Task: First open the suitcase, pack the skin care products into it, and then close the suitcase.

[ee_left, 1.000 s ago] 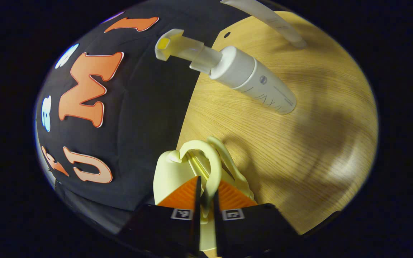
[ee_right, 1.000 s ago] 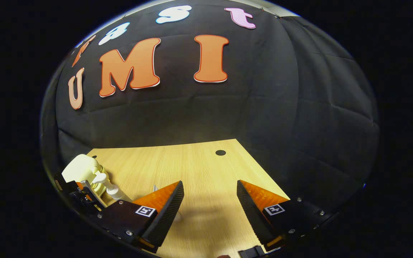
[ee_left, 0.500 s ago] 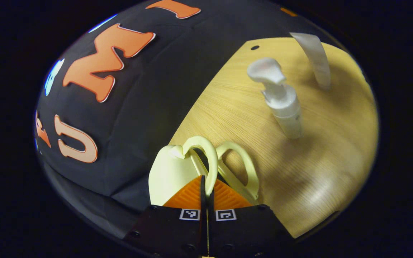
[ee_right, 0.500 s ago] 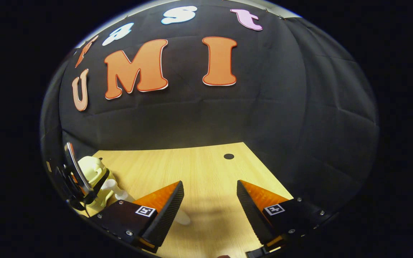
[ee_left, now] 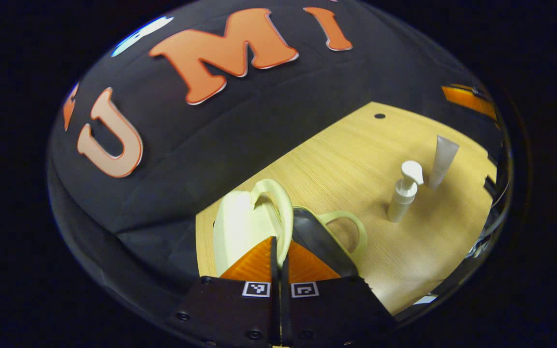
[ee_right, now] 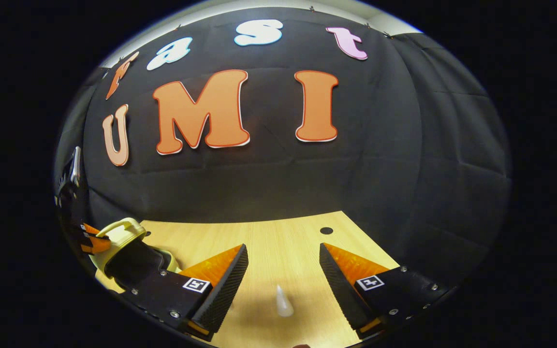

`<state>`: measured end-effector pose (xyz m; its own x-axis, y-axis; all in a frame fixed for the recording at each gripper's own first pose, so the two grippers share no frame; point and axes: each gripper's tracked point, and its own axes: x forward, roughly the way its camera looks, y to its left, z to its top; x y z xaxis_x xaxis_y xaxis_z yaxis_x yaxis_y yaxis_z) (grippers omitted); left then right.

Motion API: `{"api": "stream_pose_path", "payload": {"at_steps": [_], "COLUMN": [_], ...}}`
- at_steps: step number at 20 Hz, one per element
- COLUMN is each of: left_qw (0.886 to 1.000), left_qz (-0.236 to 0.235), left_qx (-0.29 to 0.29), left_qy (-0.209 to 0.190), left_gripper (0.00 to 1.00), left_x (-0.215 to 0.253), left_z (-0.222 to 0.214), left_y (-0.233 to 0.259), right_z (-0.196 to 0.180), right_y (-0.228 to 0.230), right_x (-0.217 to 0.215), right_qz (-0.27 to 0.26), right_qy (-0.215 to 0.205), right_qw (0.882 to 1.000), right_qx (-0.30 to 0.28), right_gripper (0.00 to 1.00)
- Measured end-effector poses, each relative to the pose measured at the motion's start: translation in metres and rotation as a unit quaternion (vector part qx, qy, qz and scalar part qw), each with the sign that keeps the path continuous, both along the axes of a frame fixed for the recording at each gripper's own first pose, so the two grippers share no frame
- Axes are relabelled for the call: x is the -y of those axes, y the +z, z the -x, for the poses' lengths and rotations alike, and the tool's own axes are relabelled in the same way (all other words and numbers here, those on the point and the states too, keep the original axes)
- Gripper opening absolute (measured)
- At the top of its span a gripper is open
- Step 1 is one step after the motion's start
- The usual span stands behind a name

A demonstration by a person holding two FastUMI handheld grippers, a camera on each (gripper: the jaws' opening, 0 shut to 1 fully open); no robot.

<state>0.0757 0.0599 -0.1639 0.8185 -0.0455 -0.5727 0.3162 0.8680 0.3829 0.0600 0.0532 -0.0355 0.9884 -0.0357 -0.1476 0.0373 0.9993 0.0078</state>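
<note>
The small pale-yellow hard-shell suitcase (ee_left: 240,227) is seen at the left end of the light wooden bench (ee_left: 356,159), partly opened, its dark lining (ee_left: 317,239) exposed between the two halves. One of its looped handles (ee_left: 278,203) is pinched between the closed fingers of the left gripper (ee_left: 278,256), by which the upper half is raised. Should that thin loop slip out, the half would likely drop shut. The white pump bottle (ee_left: 403,193) and white tube (ee_left: 442,159) stand well apart from the case and could be toppled by a careless sweep. The right gripper (ee_right: 283,275) is held wide open and empty above the tube's tip (ee_right: 283,302).
</note>
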Motion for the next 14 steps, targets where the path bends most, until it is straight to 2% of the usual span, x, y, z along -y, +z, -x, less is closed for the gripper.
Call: {"api": "stream_pose_path", "payload": {"at_steps": [3, 7, 10, 14], "left_qw": [0.998, 0.994, 0.991, 0.988], "left_qz": [0.056, 0.106, 0.119, 0.138], "left_qx": [0.003, 0.003, 0.013, 0.010], "left_qy": [0.018, 0.038, 0.058, 0.069], "left_gripper": [0.01, 0.01, 0.01, 0.01], "left_x": [-0.022, -0.042, -0.061, -0.081], "left_z": [-0.001, -0.002, -0.008, -0.007], "left_y": [0.010, 0.000, -0.003, -0.011], "right_z": [0.000, 0.002, 0.003, 0.006], "right_y": [0.010, 0.017, 0.017, 0.012], "right_x": [-0.029, -0.064, -0.089, -0.112], "right_qz": [-0.011, -0.024, -0.029, -0.066], "right_qy": [-0.006, -0.018, -0.019, -0.017], "right_qw": [1.000, 0.999, 0.999, 0.998], "right_qx": [0.008, 0.018, 0.016, 0.006], "right_gripper": [0.94, 0.95, 0.94, 0.94]}}
